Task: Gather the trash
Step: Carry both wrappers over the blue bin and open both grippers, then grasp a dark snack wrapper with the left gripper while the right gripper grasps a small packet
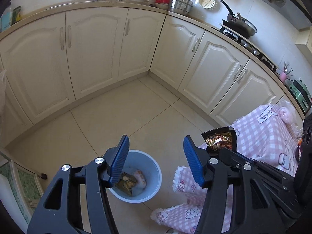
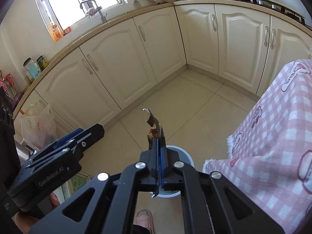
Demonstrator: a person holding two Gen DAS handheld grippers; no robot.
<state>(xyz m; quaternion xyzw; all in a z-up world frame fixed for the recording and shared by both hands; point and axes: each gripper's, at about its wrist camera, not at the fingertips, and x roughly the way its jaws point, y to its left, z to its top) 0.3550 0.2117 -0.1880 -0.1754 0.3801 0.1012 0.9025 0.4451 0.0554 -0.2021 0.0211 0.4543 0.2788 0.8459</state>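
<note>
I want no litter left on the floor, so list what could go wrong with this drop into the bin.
1. The right hand-held gripper pinches the snack wrapper by one edge, off to the side of the bin; released here, it would likely land on the floor.
2. The wrapper hangs close to the checked tablecloth and could catch on it.
3. The open left hand-held gripper over the bin may block the way.

Black skeletal tongs (image 1: pixel 156 150) — ribbed blue pads, silver round rivets, "GenRobot.AI" lettering; pink slipper (image 2: pixel 144 219) below.
</note>
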